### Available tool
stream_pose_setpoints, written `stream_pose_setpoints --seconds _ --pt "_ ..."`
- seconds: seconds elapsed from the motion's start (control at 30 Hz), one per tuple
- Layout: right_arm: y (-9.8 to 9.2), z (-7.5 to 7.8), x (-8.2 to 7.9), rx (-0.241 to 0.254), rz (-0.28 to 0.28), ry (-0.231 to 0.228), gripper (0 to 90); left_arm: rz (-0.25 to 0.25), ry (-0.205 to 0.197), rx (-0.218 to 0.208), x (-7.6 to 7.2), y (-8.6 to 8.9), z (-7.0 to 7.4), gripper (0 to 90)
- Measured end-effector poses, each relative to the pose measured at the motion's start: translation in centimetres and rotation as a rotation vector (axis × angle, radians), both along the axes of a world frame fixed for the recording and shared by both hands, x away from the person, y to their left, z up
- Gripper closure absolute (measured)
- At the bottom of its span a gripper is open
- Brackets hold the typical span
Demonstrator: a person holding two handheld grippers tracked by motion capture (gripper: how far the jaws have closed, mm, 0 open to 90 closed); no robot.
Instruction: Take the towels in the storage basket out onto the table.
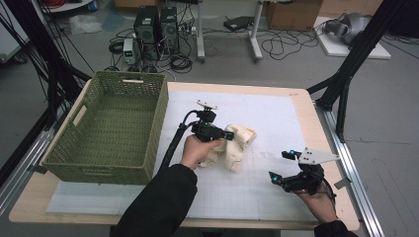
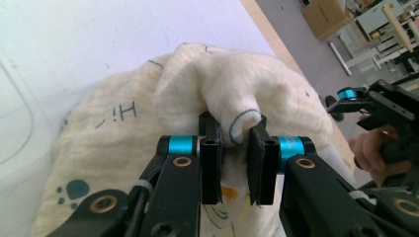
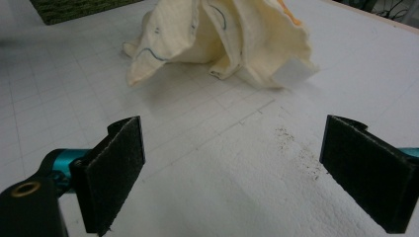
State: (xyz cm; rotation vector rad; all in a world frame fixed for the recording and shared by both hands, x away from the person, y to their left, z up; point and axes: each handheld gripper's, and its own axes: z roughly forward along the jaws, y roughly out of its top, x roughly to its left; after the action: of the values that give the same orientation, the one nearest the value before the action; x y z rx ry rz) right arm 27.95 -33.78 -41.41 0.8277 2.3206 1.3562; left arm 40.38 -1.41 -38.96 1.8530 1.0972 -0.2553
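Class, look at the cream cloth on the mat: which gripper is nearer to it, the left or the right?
Left. The left gripper pinches a fold of the cloth between its jaws. The right gripper sits apart from it on the mat, jaws open.

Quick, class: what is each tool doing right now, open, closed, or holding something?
Left tool: closed on a fold of the cream cloth.
Right tool: open, holding nothing, above the white mat.

High overview, two close jaw-level views, all sharing perhaps one cloth [image 1: 236, 144].

"Hi!" on the cream cloth [image 2: 123, 111]
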Motion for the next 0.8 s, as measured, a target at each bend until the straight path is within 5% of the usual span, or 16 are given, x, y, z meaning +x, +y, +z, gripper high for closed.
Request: stream_pose_setpoints --seconds 0.4,0.6,0.8 --pt "0.1 0.0 0.2 0.009 -0.001 0.001 9.2 0.014 -0.008 -0.004 0.3 -0.6 -0.7 76.4" --pt "0.6 -0.2 0.6 0.002 0.003 0.009 9.2 0.012 -0.047 0.05 0.7 -1.3 -1.8 59.4" --pt "1.2 -0.2 0.8 0.002 0.001 0.009 9.2 0.027 -0.099 0.035 0.6 -0.7 -1.4 42.9"
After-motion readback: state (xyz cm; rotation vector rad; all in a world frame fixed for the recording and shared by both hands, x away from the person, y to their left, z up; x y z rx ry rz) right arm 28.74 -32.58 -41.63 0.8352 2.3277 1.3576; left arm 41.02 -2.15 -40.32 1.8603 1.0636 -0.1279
